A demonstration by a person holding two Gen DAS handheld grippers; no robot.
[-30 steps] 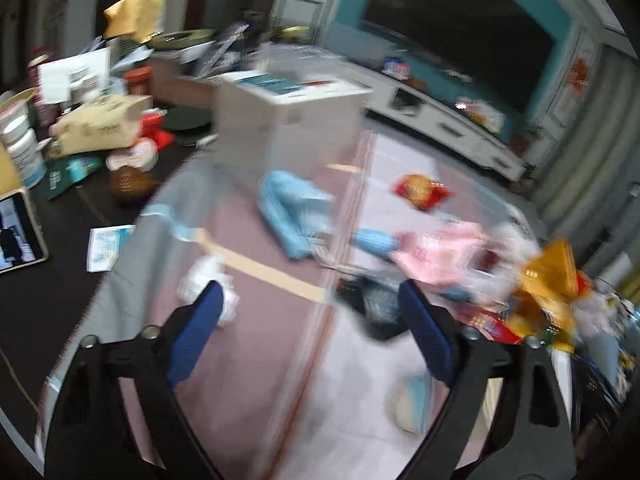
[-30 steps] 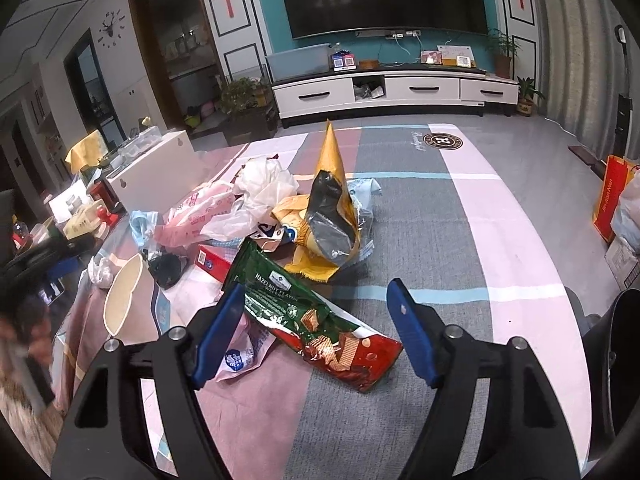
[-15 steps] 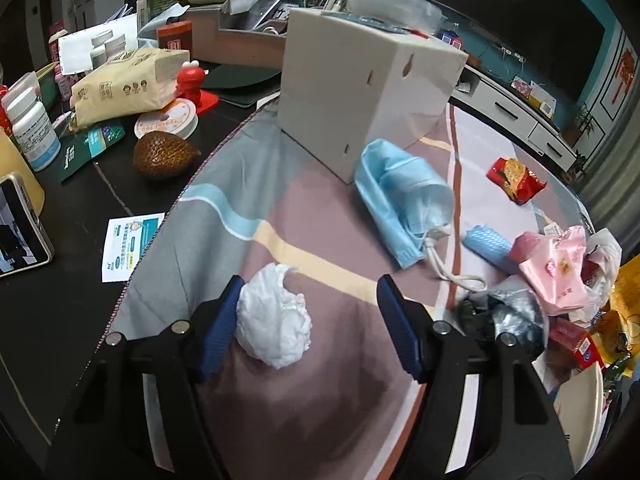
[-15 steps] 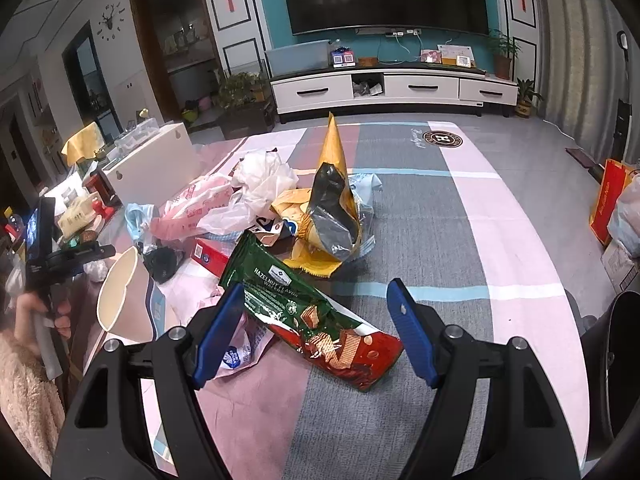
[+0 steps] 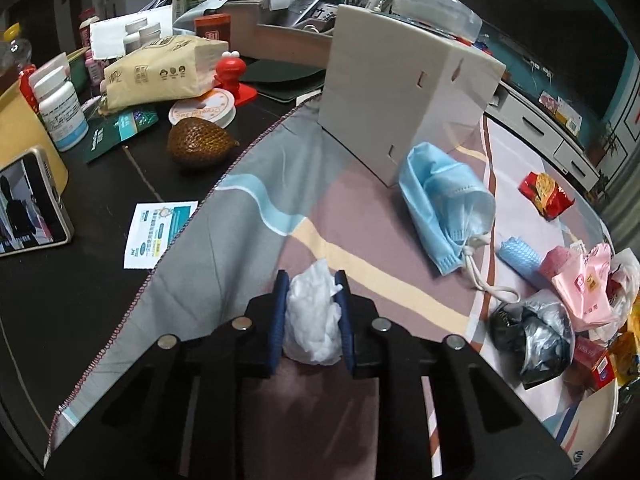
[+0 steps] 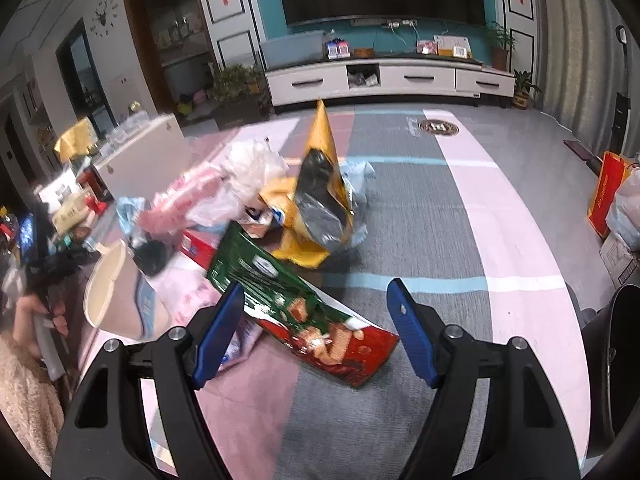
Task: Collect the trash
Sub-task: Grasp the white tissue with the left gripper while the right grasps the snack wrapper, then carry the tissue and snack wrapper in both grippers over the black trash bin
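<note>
Left wrist view shows my left gripper (image 5: 311, 316) with jaws pinched across a crumpled tissue (image 5: 311, 320) on the tabletop cloth (image 5: 248, 208), soft and featherlight, while my right gripper (image 6: 316, 332) hangs open over a snack wrapper (image 6: 304, 312).

Bare cloth (image 5: 256, 240) all around the left gripper (image 5: 312, 312), so that side's easy, but the white box (image 5: 404, 92) and blue face mask (image 5: 444, 200) sit further ahead. Over on the right, the green-red wrapper (image 6: 304, 304) lies right between the open jaws, with the yellow bag (image 6: 320, 192) standing behind it.
</note>
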